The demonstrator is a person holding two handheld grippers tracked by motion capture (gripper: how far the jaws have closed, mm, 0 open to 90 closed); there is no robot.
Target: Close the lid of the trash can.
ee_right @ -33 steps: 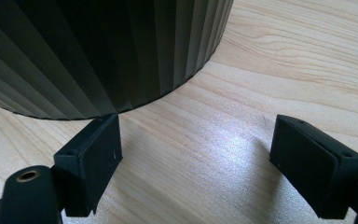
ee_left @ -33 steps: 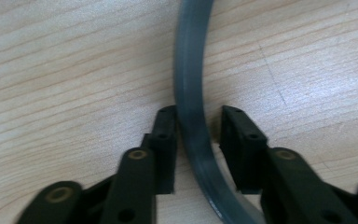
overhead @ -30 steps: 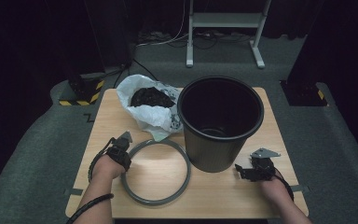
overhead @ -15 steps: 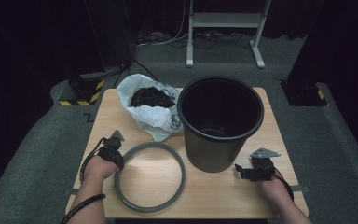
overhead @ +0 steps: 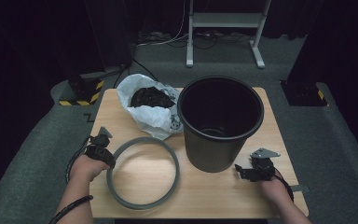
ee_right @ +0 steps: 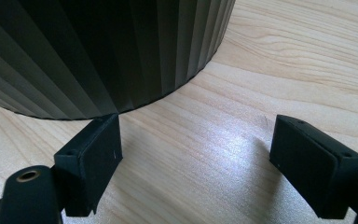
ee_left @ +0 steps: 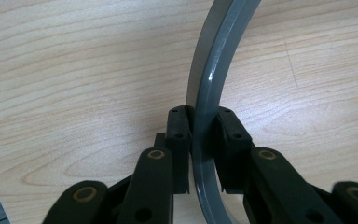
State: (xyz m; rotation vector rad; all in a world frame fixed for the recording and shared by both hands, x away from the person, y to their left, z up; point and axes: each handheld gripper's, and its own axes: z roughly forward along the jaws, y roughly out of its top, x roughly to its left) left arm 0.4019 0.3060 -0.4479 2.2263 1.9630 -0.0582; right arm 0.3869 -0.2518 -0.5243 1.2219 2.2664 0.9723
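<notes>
A grey plastic ring (overhead: pixel 175 173) lies on the wooden table (overhead: pixel 214 198), left of a tall black ribbed bin (overhead: pixel 214 150). My left gripper (overhead: pixel 108 162) is shut on the ring's left edge. In the left gripper view the ring's band (ee_left: pixel 214 70) stands on edge between the two pads, clamped by my left gripper (ee_left: pixel 200 140). My right gripper (overhead: pixel 240 171) rests on the table by the bin's lower right side. In the right gripper view, the right gripper (ee_right: pixel 196 154) is open and holds nothing, with the bin's wall (ee_right: pixel 98 46) just beyond its left pad.
A white plastic bag (overhead: pixel 144 116) with dark contents sits at the back left, touching the bin. Dark floor surrounds the table, with a white stand's legs (overhead: pixel 223 21) behind it. Bare wood lies along the front edge.
The left hand has drawn the ring to the left, away from the bin, keeping its grip on it. The right hand has stayed where it was.
</notes>
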